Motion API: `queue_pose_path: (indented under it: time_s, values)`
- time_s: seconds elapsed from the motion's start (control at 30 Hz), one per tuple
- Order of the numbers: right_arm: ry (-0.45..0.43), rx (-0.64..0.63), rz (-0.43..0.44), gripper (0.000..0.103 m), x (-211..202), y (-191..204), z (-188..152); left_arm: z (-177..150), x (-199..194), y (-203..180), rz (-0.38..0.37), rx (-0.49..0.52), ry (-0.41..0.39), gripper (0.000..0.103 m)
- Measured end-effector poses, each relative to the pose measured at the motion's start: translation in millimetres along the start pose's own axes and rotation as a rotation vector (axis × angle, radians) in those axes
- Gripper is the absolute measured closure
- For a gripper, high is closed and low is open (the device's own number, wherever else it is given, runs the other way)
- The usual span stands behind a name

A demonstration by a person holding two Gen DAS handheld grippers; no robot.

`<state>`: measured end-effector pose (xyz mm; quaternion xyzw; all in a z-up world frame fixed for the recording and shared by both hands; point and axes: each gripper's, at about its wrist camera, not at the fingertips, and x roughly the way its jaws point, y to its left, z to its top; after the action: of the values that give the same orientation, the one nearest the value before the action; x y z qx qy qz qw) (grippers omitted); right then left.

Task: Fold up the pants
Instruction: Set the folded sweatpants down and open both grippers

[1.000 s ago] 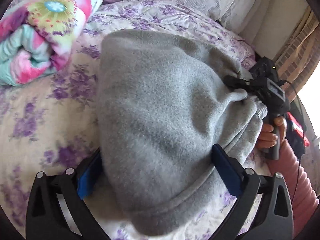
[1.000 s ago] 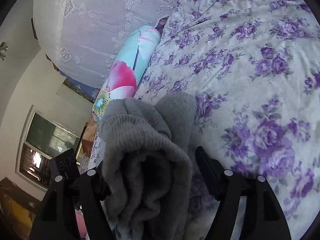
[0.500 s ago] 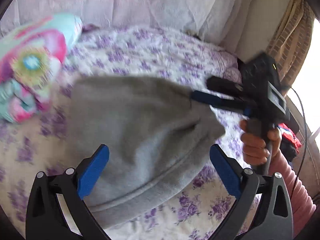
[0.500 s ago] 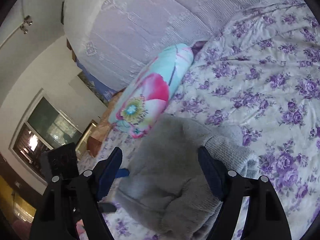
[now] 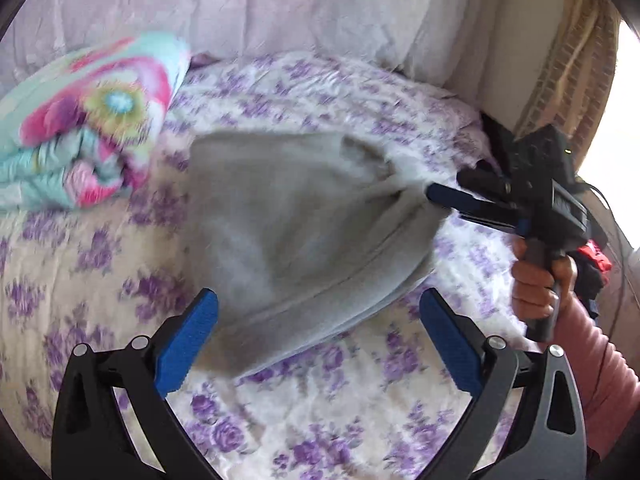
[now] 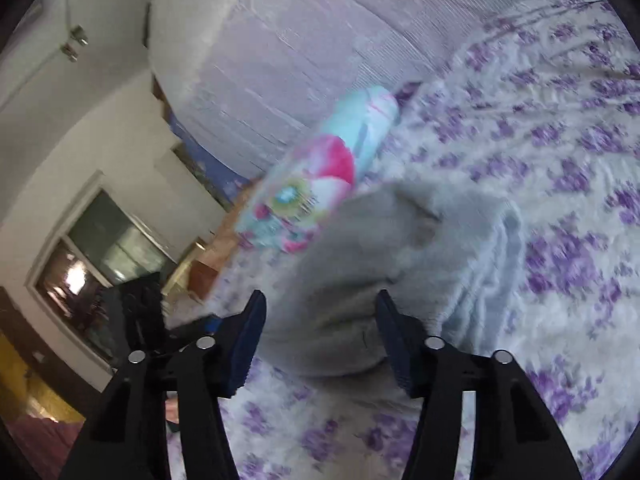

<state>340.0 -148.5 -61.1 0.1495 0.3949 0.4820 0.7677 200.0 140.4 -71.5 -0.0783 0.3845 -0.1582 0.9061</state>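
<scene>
The left gripper (image 5: 318, 344) had its jaws wide apart, gripping nothing, above the near edge of the pants (image 5: 304, 224). The right gripper (image 6: 320, 336) had jaws closing, empty, with the pants lying beyond them. The grey pants lay folded on the bed (image 5: 360, 420), beside a blanket (image 5: 88, 120).

Home bedroom, floral bedsheet (image 5: 328, 408), rolled blanket (image 5: 88, 120)

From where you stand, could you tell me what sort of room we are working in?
Most likely a bedroom in a home: the grey pants lie on a bed with a purple-flowered bedsheet, a folded bright floral blanket sits beside them, and pale lace fabric hangs behind.
</scene>
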Motion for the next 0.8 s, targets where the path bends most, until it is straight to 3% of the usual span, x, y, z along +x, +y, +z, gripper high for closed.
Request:
queue_pose_path:
  time_s: [0.03,0.1,0.13,0.17,0.2,0.33,0.43,0.5,0.57,0.7,0.8]
  values:
    - [0.015,0.007,-0.044,0.067,-0.3,-4.1,-5.8,-8.4,10.5,4.7,0.033,-0.004,0.044,0.005]
    - [-0.001,0.041,-0.076,0.066,-13.3,-4.3,-14.6,-20.1,19.8,11.9,0.065,-0.026,0.108,0.005]
    - [-0.023,0.053,-0.103,0.052,-25.1,3.2,-19.3,-24.6,17.6,15.2,0.064,-0.046,0.118,0.005]
    - [-0.051,0.041,-0.142,0.032,-35.2,13.7,-23.9,-27.8,7.6,17.6,0.052,-0.069,0.106,0.005]
    - [-0.087,0.009,-0.184,0.027,-45.1,28.9,-30.4,-29.0,-2.7,18.3,0.046,-0.086,0.083,0.005]
    - [-0.179,-0.077,-0.290,0.026,-65.7,84.0,-63.3,-30.5,-45.9,12.5,0.087,-0.136,-0.036,0.005]
    - [-0.232,-0.075,-0.359,0.018,-65.6,111.4,-90.9,-37.3,-60.1,-4.8,0.169,-0.154,-0.071,0.005]
    - [-0.253,-0.097,-0.455,0.013,-59.0,126.2,-107.7,-44.7,-65.5,-17.8,0.253,-0.150,-0.086,0.005]
    - [-0.255,-0.128,-0.530,0.003,-52.5,136.5,-128.1,-59.6,-69.1,-31.2,0.321,-0.134,-0.099,0.004]
    - [-0.218,-0.194,-0.666,0.003,-39.8,148.8,-162.4,-89.3,-72.9,-43.3,0.356,-0.138,-0.102,0.005]
    - [-0.186,-0.212,-0.684,0.003,-35.8,147.0,-170.9,-95.2,-76.8,-50.0,0.373,-0.118,-0.121,0.004]
